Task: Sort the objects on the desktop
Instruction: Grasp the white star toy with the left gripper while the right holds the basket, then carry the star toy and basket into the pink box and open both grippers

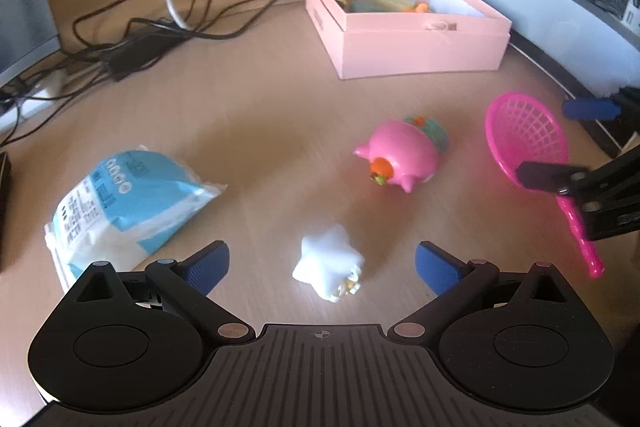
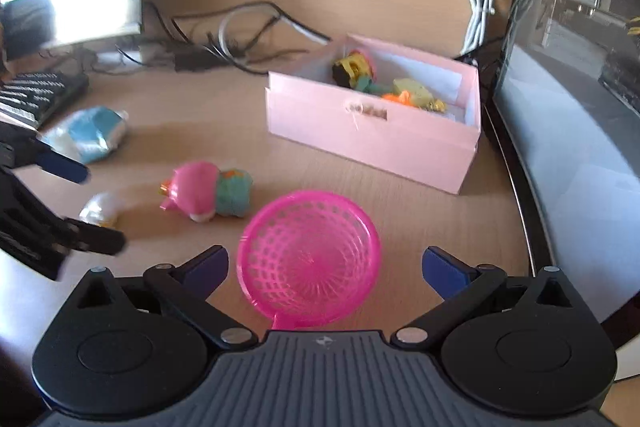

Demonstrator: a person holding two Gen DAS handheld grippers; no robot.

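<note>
- We have both tools out over the desk (image 1: 256,107), each lined up on its own loose item, so we judge this to be the reach-in step before two pickups
- Our left gripper (image 1: 322,263) has its jaws spread wide, with the small white star toy (image 1: 328,265) lying on the wood between them, not yet pinched
- Our right gripper (image 2: 325,265) is likewise spread wide, and the pink net scoop (image 2: 310,259) lies between its fingers, bowl forward and handle running back under the tool
- The pink box (image 1: 408,27) sits at the far side of the desk, open at the top, with several small coloured toys already inside; we take it as the place these things should go
- Next, each tool needs to settle lower and close: the star looks small and rounded, so a centred squeeze matters, and the scoop's thin mesh rim may flex or slip, so its handle may be the surer hold
- The pink pig toy (image 1: 400,157) with a green piece behind it lies between the two tools and the box, right on the left tool's path, so a lifted carry over it seems wise
- The blue and white packet (image 1: 128,203) rests just left of the left tool, clear of the star
- A tangle of black and white cables (image 1: 160,23) lies behind, well apart from the toys, and a keyboard (image 2: 36,95) shows at the far left
</note>
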